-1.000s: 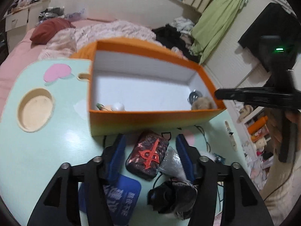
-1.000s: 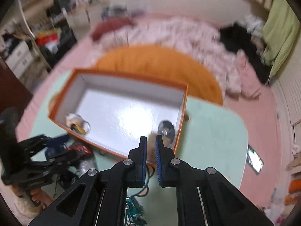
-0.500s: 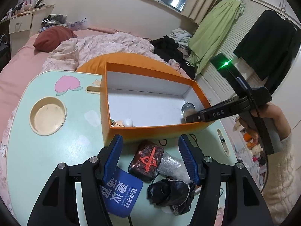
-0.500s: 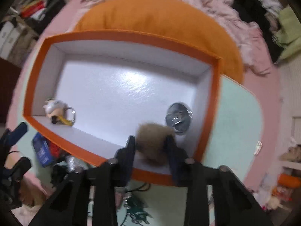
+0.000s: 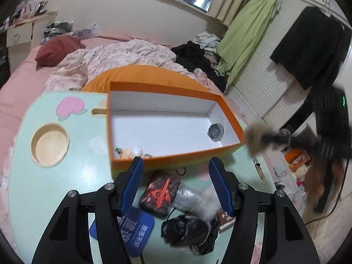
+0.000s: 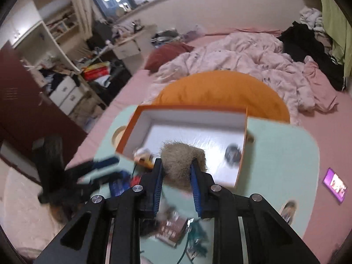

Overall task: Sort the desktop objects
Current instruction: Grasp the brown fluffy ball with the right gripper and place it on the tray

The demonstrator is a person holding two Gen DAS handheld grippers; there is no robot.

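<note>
An orange box (image 5: 231,114) with a white inside stands on the mint-green table (image 5: 66,187). My right gripper (image 6: 176,162) is shut on a tan fur ball (image 6: 182,154) and holds it in the air in front of the box. In the left wrist view the fur ball (image 5: 252,136) is a blur just off the box's right end. My left gripper (image 5: 176,162) is open above a dark case with a red emblem (image 5: 160,193), apart from it. A round metal piece (image 5: 215,129) and a small figurine (image 5: 134,151) lie in the box.
In front of the box lie a blue pad (image 5: 136,226), a clear wrapper (image 5: 187,195), white fluff (image 5: 209,200) and a black crumpled thing (image 5: 189,231). The table has a round cup recess (image 5: 49,144) at its left. A bed with an orange cushion (image 6: 220,90) lies behind.
The right gripper opened around the fur ball inside the box, closed on it and lifted it out towards the box's right end. The left gripper rose a little.
</note>
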